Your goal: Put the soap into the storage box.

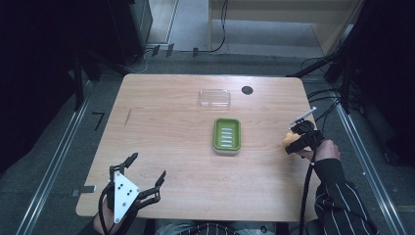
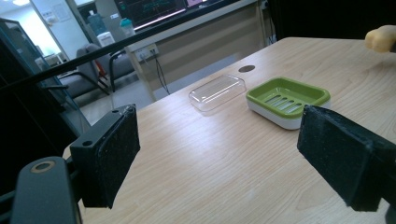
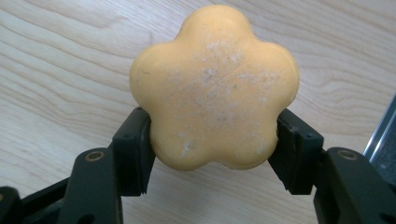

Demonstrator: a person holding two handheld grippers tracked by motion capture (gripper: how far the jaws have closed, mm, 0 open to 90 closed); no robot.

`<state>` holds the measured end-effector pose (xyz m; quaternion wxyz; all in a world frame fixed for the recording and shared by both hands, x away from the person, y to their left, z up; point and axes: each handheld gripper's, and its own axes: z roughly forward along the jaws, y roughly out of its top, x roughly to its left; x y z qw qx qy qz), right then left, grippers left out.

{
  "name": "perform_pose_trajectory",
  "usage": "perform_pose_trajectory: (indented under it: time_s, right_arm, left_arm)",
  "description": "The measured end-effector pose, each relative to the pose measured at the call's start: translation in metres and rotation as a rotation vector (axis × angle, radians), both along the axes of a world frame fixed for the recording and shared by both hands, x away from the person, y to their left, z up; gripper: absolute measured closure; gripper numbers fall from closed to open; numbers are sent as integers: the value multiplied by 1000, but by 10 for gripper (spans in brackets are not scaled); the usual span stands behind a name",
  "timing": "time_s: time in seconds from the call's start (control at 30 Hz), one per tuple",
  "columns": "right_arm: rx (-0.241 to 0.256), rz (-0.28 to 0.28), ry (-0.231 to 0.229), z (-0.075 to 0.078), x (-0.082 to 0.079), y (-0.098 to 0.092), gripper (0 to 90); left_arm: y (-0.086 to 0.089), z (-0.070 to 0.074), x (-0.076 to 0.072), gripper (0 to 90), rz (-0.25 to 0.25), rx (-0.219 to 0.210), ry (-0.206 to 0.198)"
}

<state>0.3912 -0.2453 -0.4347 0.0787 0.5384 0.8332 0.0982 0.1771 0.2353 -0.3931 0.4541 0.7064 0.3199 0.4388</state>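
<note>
While the right gripper sits over the right edge of the table, its jaws are clamped on a yellow flower-shaped soap, one jaw on each side of it, and the right gripper view shows the five rounded lobes with pale speckling across the face and wood grain behind. From the high view the soap is a small yellow lump at the gripper's tip, well to the right of the dish and apart from it.

And the dish: a green soap dish stands near the middle of the table, a green slotted tray seated in a white base (the left gripper view shows that white underside nicely). Its ribbed floor is bare; nothing lies in it. Just beyond it, toward the far edge, a clear plastic lid rests flat on the wood, separate from the dish and holding nothing. To the right of the lid sits a dark round grommet hole in the tabletop.

Down at the near left corner, the left gripper holds its jaws spread wide with nothing between them, pointing out over the table. In its own view the two black padded jaws frame the scene, with the lid and the dish lying beyond them, and the soap peeks in at the top right edge.
</note>
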Motion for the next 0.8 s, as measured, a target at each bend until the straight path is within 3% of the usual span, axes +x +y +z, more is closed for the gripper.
perform_pose_trajectory:
  time_s: [0.33,0.8]
  right_arm:
    - [-2,90,-38,12,2,27,404]
    - [-1,167,-64,22,10,58,404]
  left_arm:
    - [0,0,-1,135,1,5,-1]
    - [0,0,-1,135,5,2,0]
